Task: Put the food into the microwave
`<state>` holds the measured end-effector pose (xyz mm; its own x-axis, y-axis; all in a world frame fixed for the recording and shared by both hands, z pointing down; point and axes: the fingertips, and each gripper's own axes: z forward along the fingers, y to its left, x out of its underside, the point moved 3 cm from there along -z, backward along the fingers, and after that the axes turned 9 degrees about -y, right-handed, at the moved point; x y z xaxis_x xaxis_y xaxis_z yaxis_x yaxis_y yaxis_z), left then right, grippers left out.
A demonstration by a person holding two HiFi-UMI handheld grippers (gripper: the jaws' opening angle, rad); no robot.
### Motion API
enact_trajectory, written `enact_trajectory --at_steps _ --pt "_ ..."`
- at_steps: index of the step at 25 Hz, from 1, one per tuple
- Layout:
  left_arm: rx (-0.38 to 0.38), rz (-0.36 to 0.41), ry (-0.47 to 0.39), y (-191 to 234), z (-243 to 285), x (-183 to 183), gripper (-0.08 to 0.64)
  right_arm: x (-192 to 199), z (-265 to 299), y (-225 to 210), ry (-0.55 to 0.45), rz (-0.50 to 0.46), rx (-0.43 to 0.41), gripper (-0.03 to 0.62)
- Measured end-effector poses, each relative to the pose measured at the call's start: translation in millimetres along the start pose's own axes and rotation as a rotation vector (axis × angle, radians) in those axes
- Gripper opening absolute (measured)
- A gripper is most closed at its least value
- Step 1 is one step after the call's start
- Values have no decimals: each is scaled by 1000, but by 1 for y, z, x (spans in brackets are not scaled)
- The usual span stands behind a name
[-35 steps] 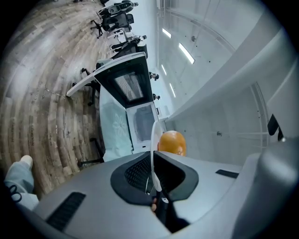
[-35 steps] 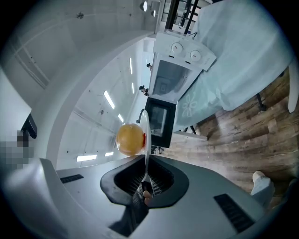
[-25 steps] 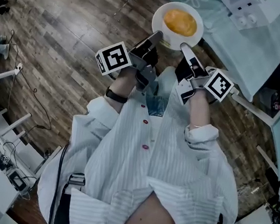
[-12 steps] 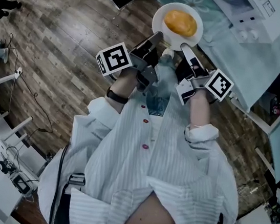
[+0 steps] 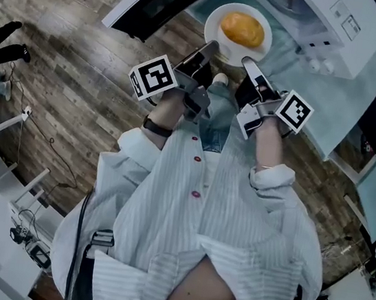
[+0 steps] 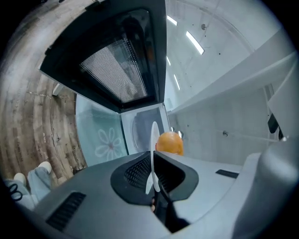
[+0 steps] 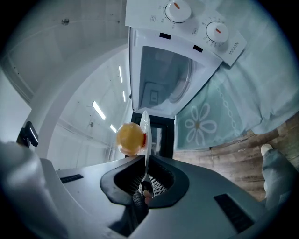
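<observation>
A white plate [image 5: 215,19] carries a round orange piece of food [image 5: 242,29]. My left gripper [image 5: 210,47] is shut on the plate's near left rim and my right gripper [image 5: 246,63] on its near right rim. In the left gripper view the plate [image 6: 153,140] shows edge-on between the jaws, with the food [image 6: 169,143] behind it. The right gripper view shows the same plate [image 7: 145,130] and food [image 7: 130,137]. The white microwave [image 5: 331,24] stands just beyond, its dark door [image 5: 160,3] swung open to the left. Its cavity [image 7: 168,79] faces the plate.
The microwave stands on a table with a pale teal flowered cloth [image 5: 336,83]. Two knobs [image 7: 178,10] sit on its control panel. Wooden floor [image 5: 80,75] lies to the left, with another person's dark leg [image 5: 1,50] and white frames [image 5: 4,175] at the far left.
Both grippers have carried the plate toward the microwave. The open door and the white body now fill the top of the head view. The grip on the plate is unchanged.
</observation>
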<state>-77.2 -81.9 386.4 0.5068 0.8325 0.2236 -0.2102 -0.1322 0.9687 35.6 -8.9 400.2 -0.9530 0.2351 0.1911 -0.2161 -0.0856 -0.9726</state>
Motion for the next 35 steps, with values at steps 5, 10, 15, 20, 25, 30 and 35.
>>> enact_trajectory --at_steps 5,10,15,20,25,30,35 --pt "4 5 12 -5 12 -5 25 -11 6 4 -4 -3 -2 41" --pt "0 -11 9 -7 28 -6 25 -26 14 2 -8 -7 -1 41" --pt "14 1 19 -6 54 -4 25 -48 20 -4 -17 1 -1 41" --pt "29 5 55 -11 71 -3 25 -61 19 -6 -57 18 -1 41" --pt "41 14 108 -17 87 -3 25 -72 20 -4 -108 25 4 41" --pt "41 18 172 -18 100 -9 25 -76 24 -4 -169 46 23 41" --pt "44 5 223 -17 111 -10 25 -80 25 -6 -213 45 38 41"
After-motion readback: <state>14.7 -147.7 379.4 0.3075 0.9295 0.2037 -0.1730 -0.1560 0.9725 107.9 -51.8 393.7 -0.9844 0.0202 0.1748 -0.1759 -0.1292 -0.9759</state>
